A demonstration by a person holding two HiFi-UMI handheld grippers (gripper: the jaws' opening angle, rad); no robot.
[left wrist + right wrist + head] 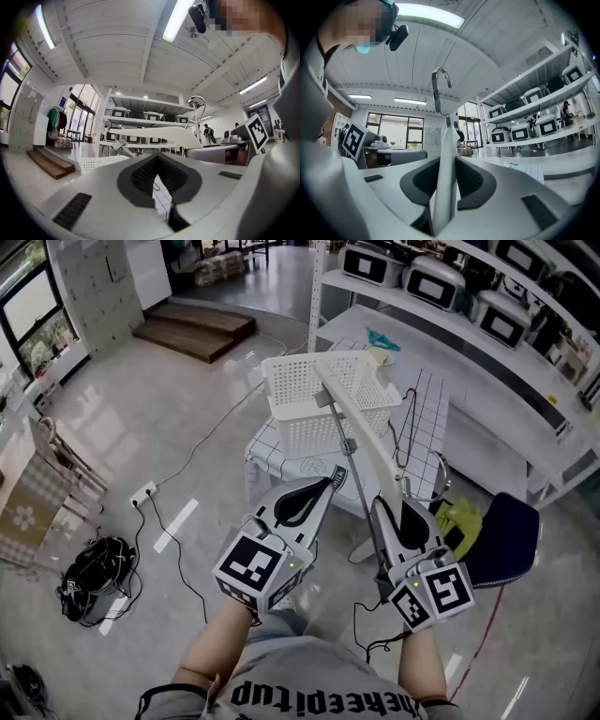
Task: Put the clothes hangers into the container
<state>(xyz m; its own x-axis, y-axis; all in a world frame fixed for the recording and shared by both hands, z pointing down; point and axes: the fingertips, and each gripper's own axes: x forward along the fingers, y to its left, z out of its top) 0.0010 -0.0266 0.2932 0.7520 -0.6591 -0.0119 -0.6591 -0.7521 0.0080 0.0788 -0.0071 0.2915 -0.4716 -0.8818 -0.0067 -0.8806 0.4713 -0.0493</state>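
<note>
Hanger (364, 427) in right gripper (395, 507), tip approx over white basket (289, 395) rim.

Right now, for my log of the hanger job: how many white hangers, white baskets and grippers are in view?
white hanger: 1
white basket: 1
left gripper and right gripper: 2
Total: 4

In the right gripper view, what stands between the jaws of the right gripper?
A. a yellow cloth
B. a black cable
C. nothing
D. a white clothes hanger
D: the right gripper is closed on the white clothes hanger, which runs up between its jaws.
</note>
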